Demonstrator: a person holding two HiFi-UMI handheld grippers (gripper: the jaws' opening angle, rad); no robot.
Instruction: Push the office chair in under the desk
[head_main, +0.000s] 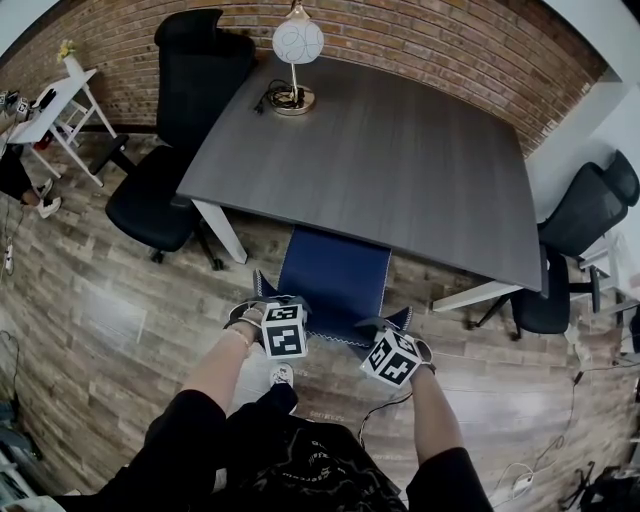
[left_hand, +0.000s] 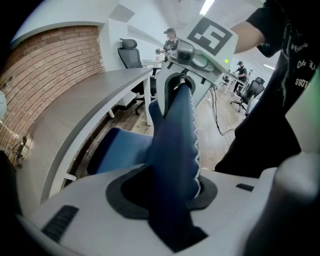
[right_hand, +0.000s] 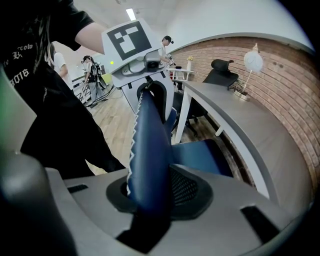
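A blue office chair (head_main: 336, 272) stands at the near edge of the grey desk (head_main: 420, 160), its seat partly under the desktop. The top edge of its backrest (left_hand: 175, 130) runs between my two grippers. My left gripper (head_main: 270, 306) is shut on the left end of the backrest, the blue padding pinched between its grey pads (left_hand: 125, 192). My right gripper (head_main: 394, 332) is shut on the right end, with the white-stitched edge (right_hand: 145, 145) between its jaws. Each gripper view shows the other gripper at the far end of the backrest.
A black office chair (head_main: 175, 130) stands at the desk's left end and another (head_main: 578, 225) at its right. A white globe lamp (head_main: 297, 48) sits on the desk's far edge by the brick wall. A white side table (head_main: 58, 102) is far left. Cables (head_main: 520, 478) lie on the wooden floor.
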